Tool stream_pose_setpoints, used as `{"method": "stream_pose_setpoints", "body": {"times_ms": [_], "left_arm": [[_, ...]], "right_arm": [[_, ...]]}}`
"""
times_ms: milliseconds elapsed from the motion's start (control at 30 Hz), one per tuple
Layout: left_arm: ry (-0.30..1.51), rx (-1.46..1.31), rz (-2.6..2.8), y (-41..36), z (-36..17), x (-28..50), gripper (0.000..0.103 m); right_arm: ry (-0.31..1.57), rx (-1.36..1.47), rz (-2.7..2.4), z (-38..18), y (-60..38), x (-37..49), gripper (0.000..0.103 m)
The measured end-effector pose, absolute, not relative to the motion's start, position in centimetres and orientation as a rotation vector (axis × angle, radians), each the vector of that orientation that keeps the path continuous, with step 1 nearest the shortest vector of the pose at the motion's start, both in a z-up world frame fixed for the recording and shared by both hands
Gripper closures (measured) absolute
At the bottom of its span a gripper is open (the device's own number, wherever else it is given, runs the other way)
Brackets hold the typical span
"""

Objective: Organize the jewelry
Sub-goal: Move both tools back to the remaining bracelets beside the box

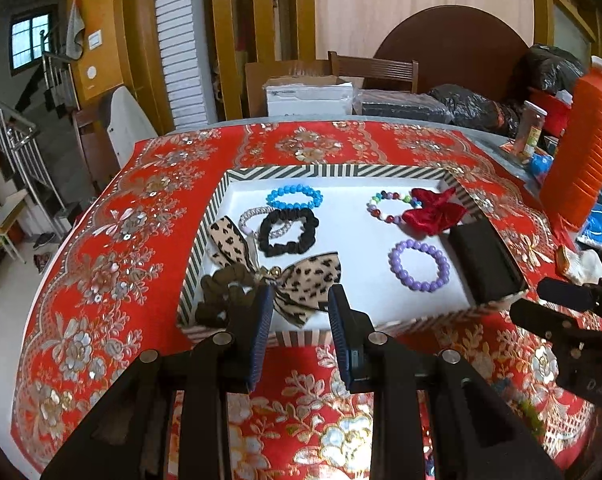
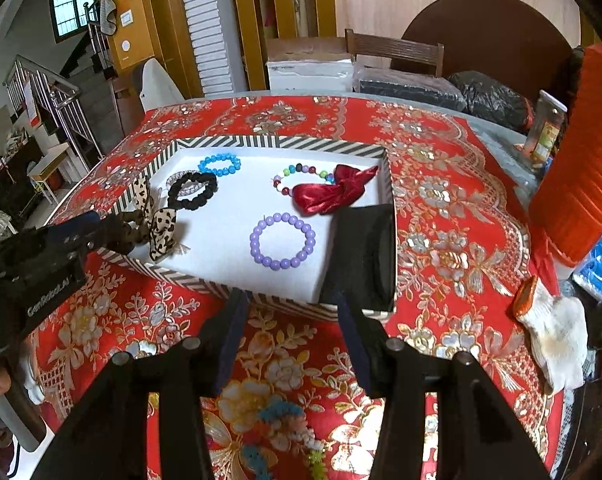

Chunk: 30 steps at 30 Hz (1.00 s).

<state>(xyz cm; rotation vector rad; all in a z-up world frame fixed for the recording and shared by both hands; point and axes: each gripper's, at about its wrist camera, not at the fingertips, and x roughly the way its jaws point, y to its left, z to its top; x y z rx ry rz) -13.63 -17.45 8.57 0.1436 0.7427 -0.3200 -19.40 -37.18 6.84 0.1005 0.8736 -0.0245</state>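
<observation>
Both grippers sit low in their own views, over the red floral tablecloth (image 1: 113, 216). Left gripper (image 1: 299, 300): jaws part open, nothing between the pads; its tips hover at the near wall of the striped tray (image 1: 285, 171), right above the leopard-print bow (image 1: 309, 280) and the brown scrunchie (image 1: 221, 292). Right gripper (image 2: 291, 304): jaws about half open, empty, tips short of the tray's near rim, roughly in line with the purple bead bracelet (image 2: 281, 240) and the black box (image 2: 361, 256) in the tray's near right corner.

Tray contents, all loose on the white floor:
- blue bead bracelet (image 1: 295, 197), far left
- black scrunchie (image 1: 288, 231) overlapping a clear bead bracelet (image 1: 253, 216)
- multicolour bead bracelet (image 1: 389, 208) touching a red velvet bow (image 1: 435, 212), far right
- purple bracelet lies apart from the rest.

Judgement: early stage; nothing sorted yet. Left hand looks set for the bow or the brown scrunchie, which lie tangled together.

Notes for doing it well:
- Come down on the bow's centre knot, not a floppy wing, so it lifts clean.
- Check that the scrunchie does not drag along.
- Keep the tips clear of the tray wall when closing.
- For beads, pinch across one side of the ring; they will roll if nudged.
</observation>
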Motion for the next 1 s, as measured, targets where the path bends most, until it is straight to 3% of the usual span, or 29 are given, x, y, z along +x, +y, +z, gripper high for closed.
{"method": "stream_pose_setpoints", "body": {"times_ms": [1000], "left_arm": [[1.045, 0.078, -0.575, -16.9, 3.3, -18.8, 0.079]], "right_arm": [[1.075, 0.007, 0.033, 1.7, -37.9, -24.5, 0.056]]}}
